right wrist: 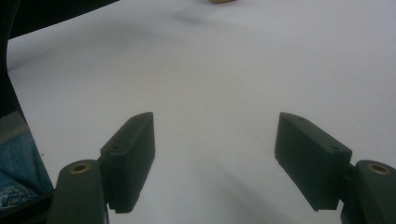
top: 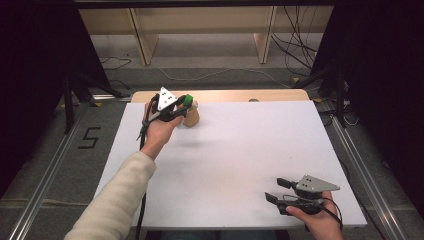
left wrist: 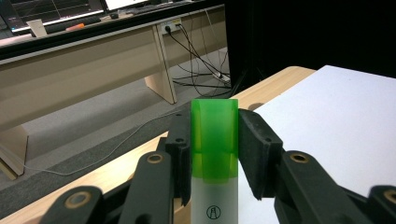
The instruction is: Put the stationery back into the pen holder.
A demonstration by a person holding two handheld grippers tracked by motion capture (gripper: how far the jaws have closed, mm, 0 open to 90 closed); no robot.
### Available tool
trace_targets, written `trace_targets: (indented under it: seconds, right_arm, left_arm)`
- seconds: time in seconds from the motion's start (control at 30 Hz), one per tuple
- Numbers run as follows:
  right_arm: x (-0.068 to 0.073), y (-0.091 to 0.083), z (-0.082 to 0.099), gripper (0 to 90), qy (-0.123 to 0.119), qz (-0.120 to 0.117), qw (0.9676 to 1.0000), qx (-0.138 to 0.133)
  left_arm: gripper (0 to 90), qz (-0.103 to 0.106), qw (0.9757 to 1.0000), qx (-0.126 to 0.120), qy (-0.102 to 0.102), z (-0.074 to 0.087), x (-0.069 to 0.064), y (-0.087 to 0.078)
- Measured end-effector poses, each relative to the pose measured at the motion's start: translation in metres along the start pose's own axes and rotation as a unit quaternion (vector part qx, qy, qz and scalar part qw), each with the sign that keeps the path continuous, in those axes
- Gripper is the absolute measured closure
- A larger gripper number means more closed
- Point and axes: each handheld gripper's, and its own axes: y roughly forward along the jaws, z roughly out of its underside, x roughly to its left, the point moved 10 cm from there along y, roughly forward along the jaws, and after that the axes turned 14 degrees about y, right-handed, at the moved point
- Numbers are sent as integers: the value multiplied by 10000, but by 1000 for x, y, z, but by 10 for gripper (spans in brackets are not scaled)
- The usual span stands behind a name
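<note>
A white marker with a translucent green cap (left wrist: 214,140) stands upright between the jaws of my left gripper (left wrist: 215,135), whose pads press on its cap from both sides. In the high view that left gripper (top: 186,102) holds the green cap (top: 187,99) just above a small tan wooden holder (top: 192,118) at the far left of the white board (top: 225,160). My right gripper (top: 276,189) rests near the front right corner, its jaws wide apart with nothing between them. The right gripper view shows the same open right gripper (right wrist: 215,140) over bare white board.
The white board lies on a wooden table whose far edge (top: 225,95) shows behind it. Metal rails (top: 45,180) run along both sides on the floor. Cables (top: 295,50) and wooden bench legs (top: 142,40) lie beyond the table.
</note>
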Motion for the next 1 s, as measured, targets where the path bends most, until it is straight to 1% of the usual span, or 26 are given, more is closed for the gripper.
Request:
trace_targets:
  seconds: [0.13, 0.23, 0.33, 0.53, 0.73, 0.77, 0.87, 1.0]
  right_arm:
    - [0, 0, 0, 294, 2, -4, 10000, 0]
    - [0, 0, 0, 294, -4, 4, 10000, 0]
    - [0, 0, 0, 294, -12, 3, 10000, -3]
    - [-1, 0, 0, 294, -17, 2, 10000, -9]
    - [-1, 0, 0, 294, -18, 4, 10000, -3]
    - [-1, 0, 0, 294, -15, 1, 10000, -10]
    - [-1, 0, 0, 294, -20, 0, 10000, -9]
    - [-1, 0, 0, 294, -23, -2, 10000, -4]
  left_arm:
    - [669, 10, 10000, 25, -9, 0, 3, 3]
    - [669, -16, 10000, -6, -55, -2, 5, 6]
    - [669, -19, 10000, -10, -49, -2, 8, 8]
    - [669, 30, 10000, -19, -88, -2, 10, 12]
    - [669, -6, 10000, -24, -95, -4, 13, 16]
    - [669, -14, 10000, -16, -72, -4, 14, 17]
    - [669, -18, 9999, -82, -79, -6, 15, 20]
    - [669, -36, 9999, -158, -31, -7, 17, 23]
